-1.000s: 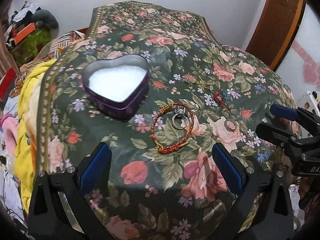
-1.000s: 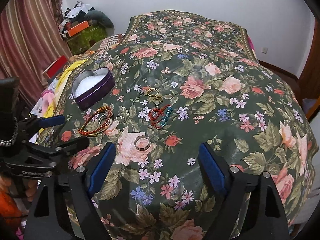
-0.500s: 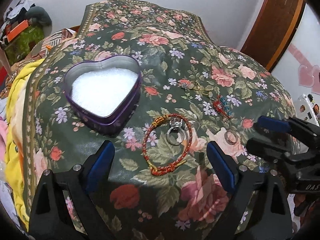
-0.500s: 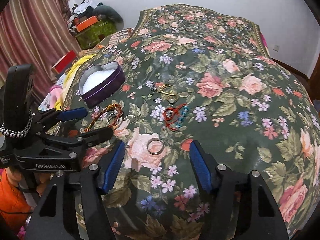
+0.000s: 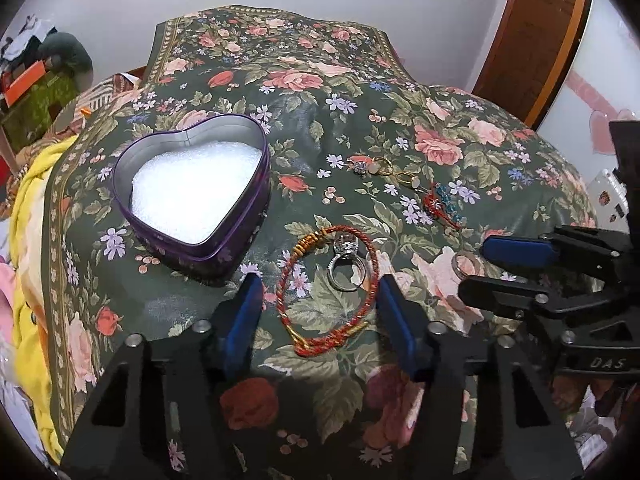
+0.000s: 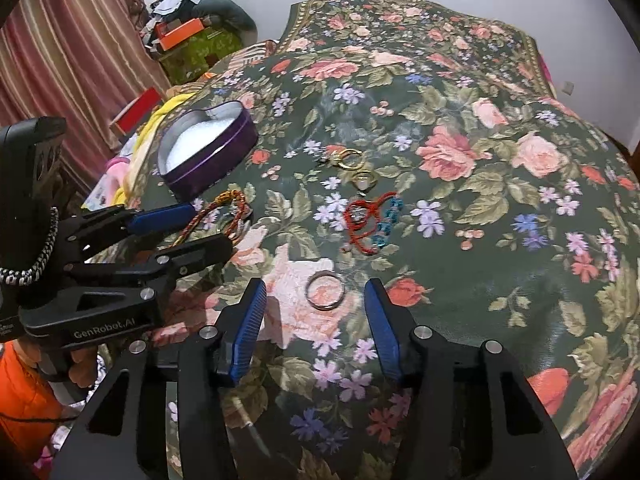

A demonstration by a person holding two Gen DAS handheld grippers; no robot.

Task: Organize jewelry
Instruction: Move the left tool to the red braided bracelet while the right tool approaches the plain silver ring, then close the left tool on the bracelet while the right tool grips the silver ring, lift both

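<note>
A purple heart-shaped tin [image 5: 192, 196] with white foam inside sits open on the floral cloth; it also shows in the right wrist view [image 6: 208, 148]. My left gripper [image 5: 320, 284] is open, its fingers on either side of a red-and-gold cord bracelet [image 5: 296, 280] with a silver stone ring [image 5: 349, 264] lying inside it. My right gripper [image 6: 316, 292] is open, its fingers on either side of a plain silver ring [image 6: 325, 291]. A red and blue beaded piece [image 6: 370, 220] and gold rings [image 6: 352, 160] lie further back.
The floral cloth [image 6: 480, 200] covers a humped surface that falls away at the sides. A yellow blanket [image 5: 28, 240] hangs at the left. Clutter and a striped curtain [image 6: 60, 60] stand at far left, a wooden door [image 5: 532, 40] at right.
Both grippers have moved forward and down toward the cloth. The left now straddles the cord bracelet, the right straddles the plain silver ring. Both jaws have narrowed a little.
</note>
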